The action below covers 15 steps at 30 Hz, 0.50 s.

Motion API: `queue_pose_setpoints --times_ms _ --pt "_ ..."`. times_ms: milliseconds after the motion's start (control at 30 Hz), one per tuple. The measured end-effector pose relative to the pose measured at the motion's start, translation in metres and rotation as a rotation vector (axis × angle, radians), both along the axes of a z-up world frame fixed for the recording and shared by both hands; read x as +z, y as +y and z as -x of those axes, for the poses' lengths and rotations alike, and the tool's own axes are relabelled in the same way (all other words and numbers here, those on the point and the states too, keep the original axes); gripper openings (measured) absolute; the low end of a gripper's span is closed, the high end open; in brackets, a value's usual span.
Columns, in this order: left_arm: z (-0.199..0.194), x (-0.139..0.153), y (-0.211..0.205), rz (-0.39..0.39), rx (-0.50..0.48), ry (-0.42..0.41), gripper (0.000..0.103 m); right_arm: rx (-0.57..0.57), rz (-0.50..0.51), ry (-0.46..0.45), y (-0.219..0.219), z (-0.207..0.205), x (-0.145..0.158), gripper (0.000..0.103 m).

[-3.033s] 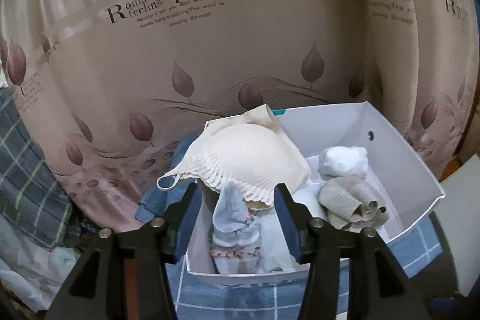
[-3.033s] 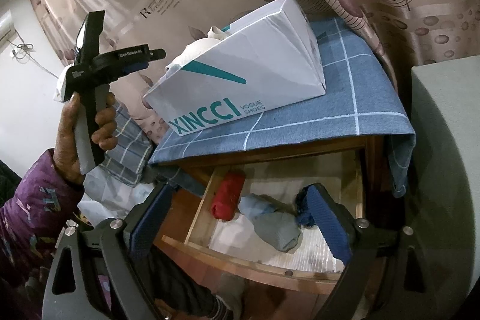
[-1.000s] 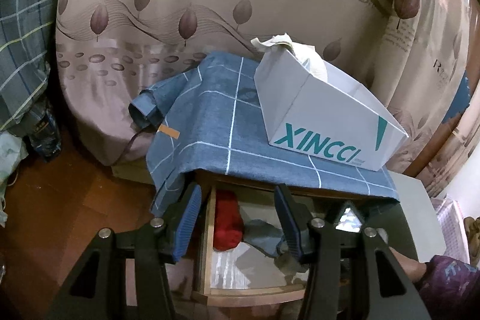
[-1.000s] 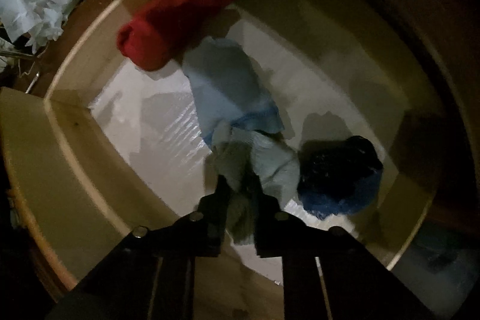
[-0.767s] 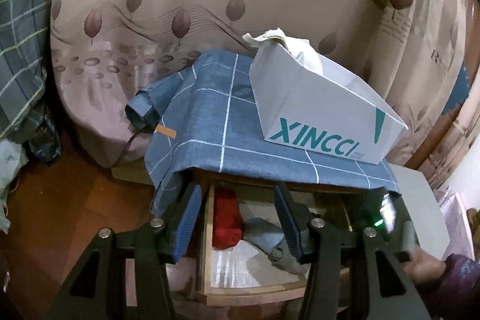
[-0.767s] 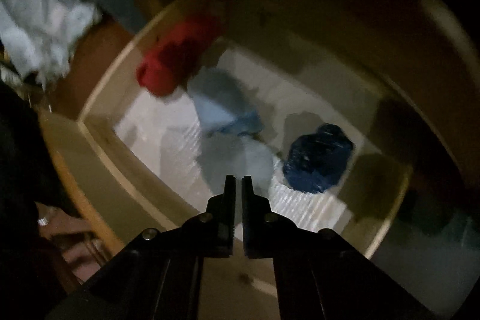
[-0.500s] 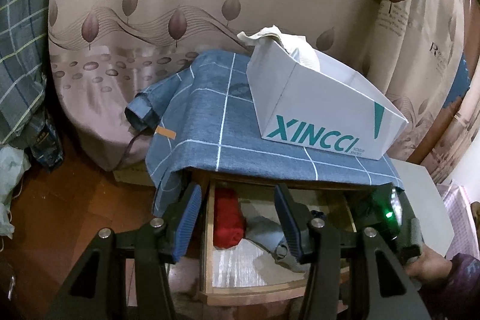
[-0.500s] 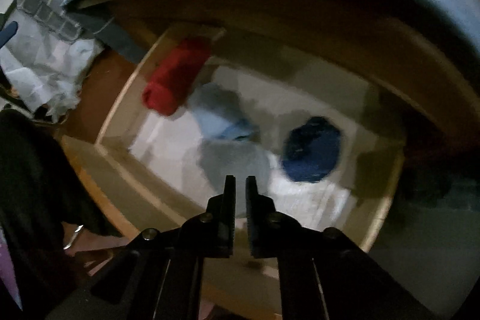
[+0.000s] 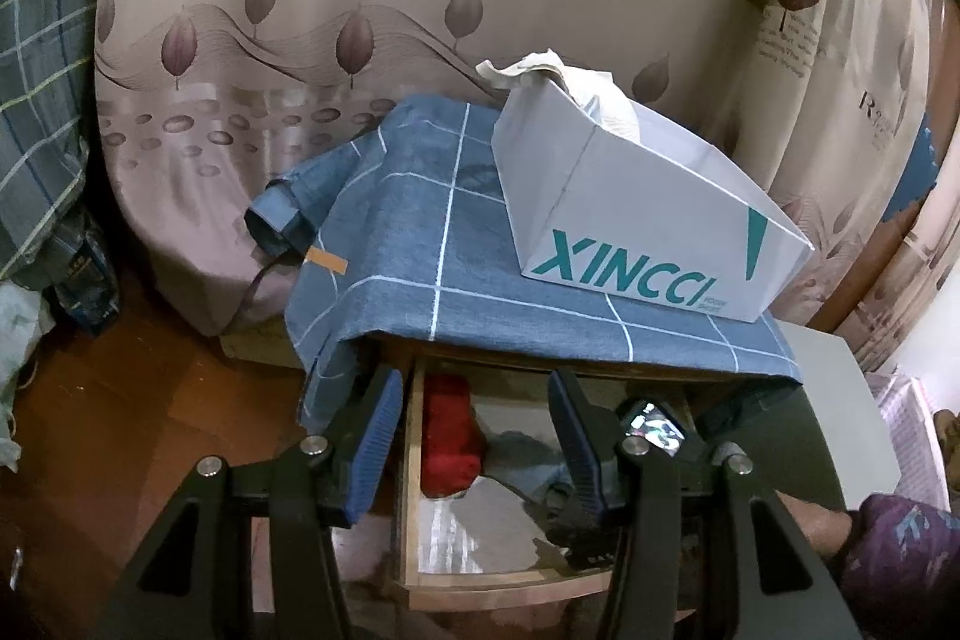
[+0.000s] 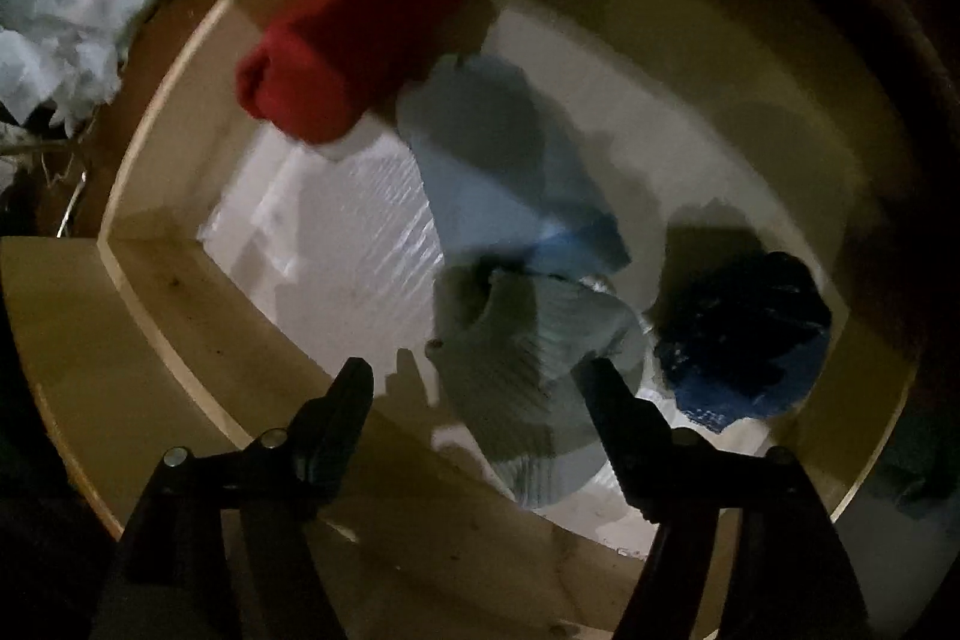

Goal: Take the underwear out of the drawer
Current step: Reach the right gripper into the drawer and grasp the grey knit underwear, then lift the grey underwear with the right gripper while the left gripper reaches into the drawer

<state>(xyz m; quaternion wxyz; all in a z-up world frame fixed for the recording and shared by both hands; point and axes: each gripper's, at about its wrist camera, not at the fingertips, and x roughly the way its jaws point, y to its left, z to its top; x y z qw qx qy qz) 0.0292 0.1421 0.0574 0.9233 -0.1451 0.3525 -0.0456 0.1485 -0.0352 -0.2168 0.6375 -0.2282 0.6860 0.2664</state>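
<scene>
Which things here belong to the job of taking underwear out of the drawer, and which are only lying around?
Part of the job:
- open drawer
- grey bundle, between the right gripper fingers, whose jaws have just been opening
- red roll
- light blue piece
- dark blue bundle
- white XINCCI box

Only lying around:
- blue checked cloth
- leaf curtain

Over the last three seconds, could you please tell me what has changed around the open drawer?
The right tongs went from outside into the wooden drawer, closed empty there, and have just been opening, now straddling the grey rolled garment without gripping. The left tongs swung away from the white XINCCI shoebox toward the drawer, half open and empty. The red cloth roll and dark blue bundle lie unmoved.
</scene>
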Motion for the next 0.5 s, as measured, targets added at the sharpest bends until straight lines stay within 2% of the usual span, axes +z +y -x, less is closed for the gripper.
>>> queue_pose_setpoints --times_ms 67,167,233,300,333,367,500 --pt "-0.001 0.000 -0.001 -0.001 -0.003 0.002 0.052 0.022 0.080 0.042 0.003 -0.003 -0.014 0.087" --pt "-0.002 0.000 -0.002 -0.010 -0.007 0.004 0.052 0.069 0.134 0.050 0.008 -0.003 -0.024 0.083" --pt "-0.001 0.000 -0.003 -0.015 -0.009 0.002 0.052 0.099 0.148 0.029 0.011 -0.003 -0.024 0.074" --pt "-0.002 -0.001 -0.003 -0.016 -0.008 0.002 0.052 0.116 0.193 -0.025 0.009 -0.005 -0.023 0.040" --pt "-0.002 -0.001 -0.003 -0.017 -0.008 0.003 0.052 0.110 0.170 -0.036 0.005 -0.006 -0.018 0.036" --pt "-0.002 -0.001 -0.003 -0.016 -0.009 0.005 0.052 0.109 0.151 -0.040 0.002 -0.006 -0.013 0.027" --pt "-0.003 -0.001 -0.003 -0.016 -0.007 0.011 0.052 0.094 0.079 -0.112 -0.017 0.005 0.017 0.023"
